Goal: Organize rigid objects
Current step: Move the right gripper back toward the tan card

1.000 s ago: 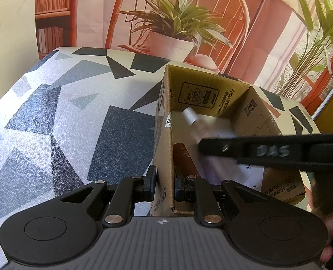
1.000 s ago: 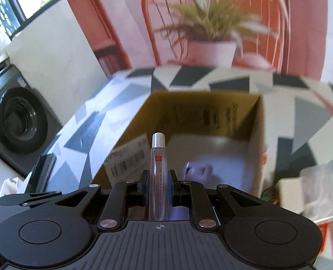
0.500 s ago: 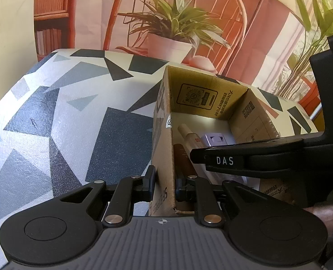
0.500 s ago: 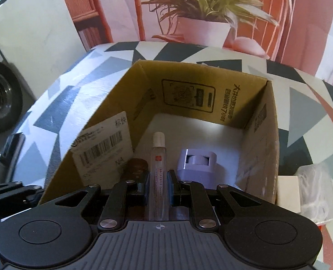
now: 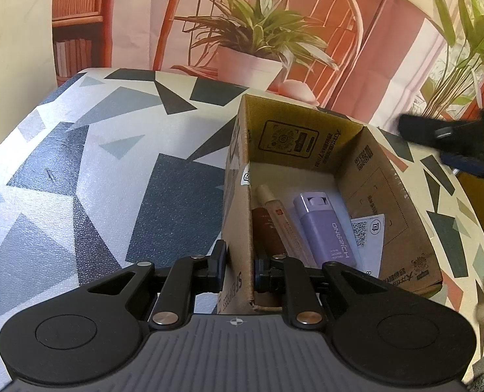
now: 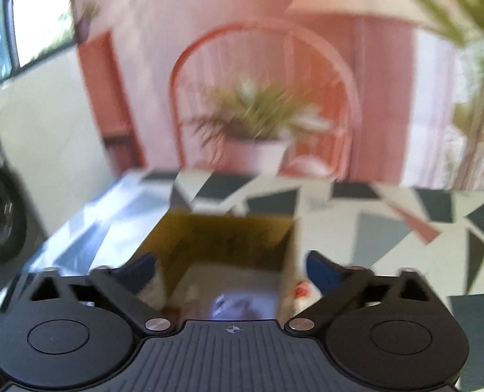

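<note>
The patterned table [image 5: 104, 170] carried an open cardboard box [image 5: 382, 202], and the left gripper [image 5: 238, 268] was clamped on the box's near left wall, one finger outside and one inside, pinning it in place. Inside the box lay a lavender ONGSICH case [image 5: 323, 225], just beside it a clear tube with a red label [image 5: 281, 215], and against the left wall a dark brown bottle [image 5: 268, 232]; a white card with a QR code [image 5: 367, 232] rested on the floor to their right.

The right gripper [image 6: 232, 264] hung above the box with its jaws spread wide and nothing between them, its view blurred. In the left wrist view it showed as a dark shape [image 5: 451, 134] beyond the box's right side.

Judged from this, the next piece was best brought in from above and set parallel to the tube, in the bare floor on the card side, while the left grip kept the box from sliding.
</note>
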A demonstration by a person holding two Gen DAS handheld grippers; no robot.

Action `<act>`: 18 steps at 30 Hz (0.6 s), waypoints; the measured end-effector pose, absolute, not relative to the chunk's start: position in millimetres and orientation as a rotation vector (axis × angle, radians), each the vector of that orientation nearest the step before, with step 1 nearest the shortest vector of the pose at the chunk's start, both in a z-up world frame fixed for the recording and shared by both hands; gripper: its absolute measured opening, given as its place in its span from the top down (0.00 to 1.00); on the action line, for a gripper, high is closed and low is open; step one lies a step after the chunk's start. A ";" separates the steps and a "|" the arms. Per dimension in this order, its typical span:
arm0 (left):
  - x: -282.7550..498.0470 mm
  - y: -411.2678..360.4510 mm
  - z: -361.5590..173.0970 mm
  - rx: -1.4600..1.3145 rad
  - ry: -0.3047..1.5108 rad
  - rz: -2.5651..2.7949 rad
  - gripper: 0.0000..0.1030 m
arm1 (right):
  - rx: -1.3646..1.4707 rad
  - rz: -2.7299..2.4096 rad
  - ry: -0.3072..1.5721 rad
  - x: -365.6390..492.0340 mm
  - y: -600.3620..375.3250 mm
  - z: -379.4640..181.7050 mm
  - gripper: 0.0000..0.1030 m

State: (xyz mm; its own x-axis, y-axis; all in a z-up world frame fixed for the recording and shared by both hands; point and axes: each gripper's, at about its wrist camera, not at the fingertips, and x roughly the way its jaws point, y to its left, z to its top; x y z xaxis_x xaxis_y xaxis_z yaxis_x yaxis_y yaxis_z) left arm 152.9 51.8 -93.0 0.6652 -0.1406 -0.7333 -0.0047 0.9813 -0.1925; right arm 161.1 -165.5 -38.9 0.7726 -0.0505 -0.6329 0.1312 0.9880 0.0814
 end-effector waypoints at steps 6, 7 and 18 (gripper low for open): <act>152.6 52.2 -93.3 -0.183 0.842 -0.074 0.83 | 0.171 -0.207 0.611 127.3 -215.4 -25.8 0.00; 152.7 52.2 -93.2 -0.182 0.842 -0.074 0.83 | 0.163 -0.237 0.615 121.7 -223.3 -26.2 0.00; 151.4 50.5 -92.8 -0.174 0.842 -0.061 0.83 | 0.121 -0.422 0.669 62.5 -277.9 -71.5 0.00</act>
State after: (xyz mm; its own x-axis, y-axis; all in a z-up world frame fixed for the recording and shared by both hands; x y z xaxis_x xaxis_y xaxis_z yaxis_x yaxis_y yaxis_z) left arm 151.4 50.5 -92.8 0.6651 -0.1229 -0.7365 -0.0151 0.9839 -0.1778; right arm 62.5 -277.9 -71.5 0.7035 -0.3403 -0.6240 0.4172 0.9085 -0.0251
